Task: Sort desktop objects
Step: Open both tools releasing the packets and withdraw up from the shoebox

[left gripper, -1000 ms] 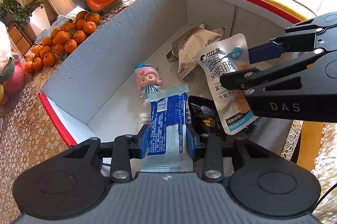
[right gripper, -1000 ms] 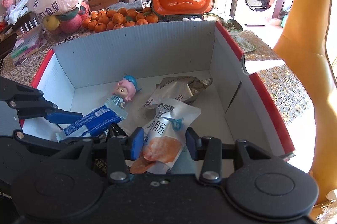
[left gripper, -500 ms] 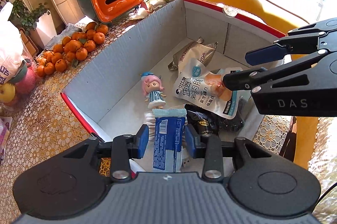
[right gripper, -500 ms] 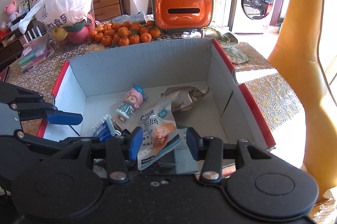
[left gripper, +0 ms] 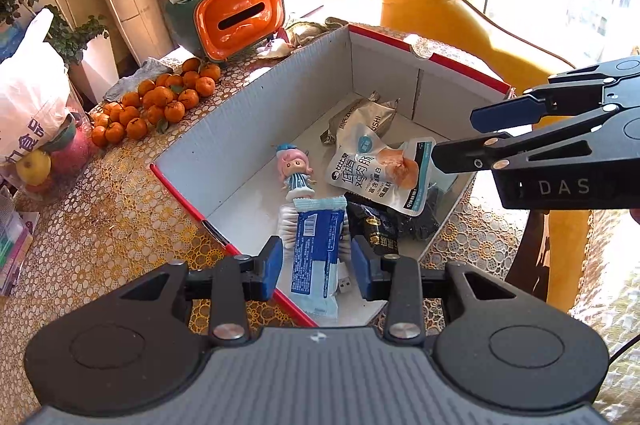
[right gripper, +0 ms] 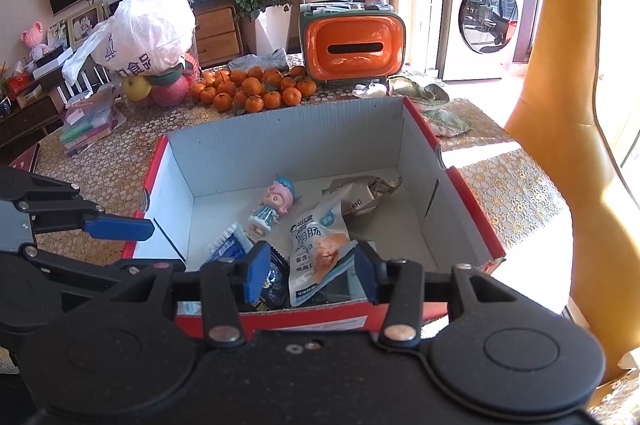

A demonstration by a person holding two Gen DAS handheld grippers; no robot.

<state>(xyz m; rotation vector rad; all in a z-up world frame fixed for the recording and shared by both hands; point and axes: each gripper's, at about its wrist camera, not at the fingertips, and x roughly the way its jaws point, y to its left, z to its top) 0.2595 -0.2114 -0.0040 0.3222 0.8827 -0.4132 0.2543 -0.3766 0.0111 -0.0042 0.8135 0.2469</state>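
Blue pads on both grippers now stand apart with nothing between them: the left gripper [left gripper: 316,263] has let go of the blue wafer packet [left gripper: 316,257], which a second ago sat clamped in its jaws, and the right gripper [right gripper: 306,275] has likewise released the white chicken sausage pouch [right gripper: 316,245]. Both tools have pulled back and risen, so the box looks smaller and farther off than before.

That reads as two deliveries finished. The packet lies flat on the floor of the red-rimmed cardboard box [left gripper: 460,65], near its closest wall, framed between the left fingers [left gripper: 270,267] in the view but below them and not touching. The pouch rests just beyond, draped over a black snack packet [left gripper: 376,233] (its far end leaning toward the silver-brown wrapper [left gripper: 360,117]), below the right pads [right gripper: 254,273].

Farther in stands the pink-haired doll [left gripper: 296,171], beside a bundle of cotton swabs [left gripper: 290,221]. Outside the box, on the lace tablecloth [left gripper: 112,225], sit the heap of tangerines [left gripper: 156,105] and the orange tissue holder [left gripper: 240,19]. My guess is that both hands are free to fetch the next stray item.
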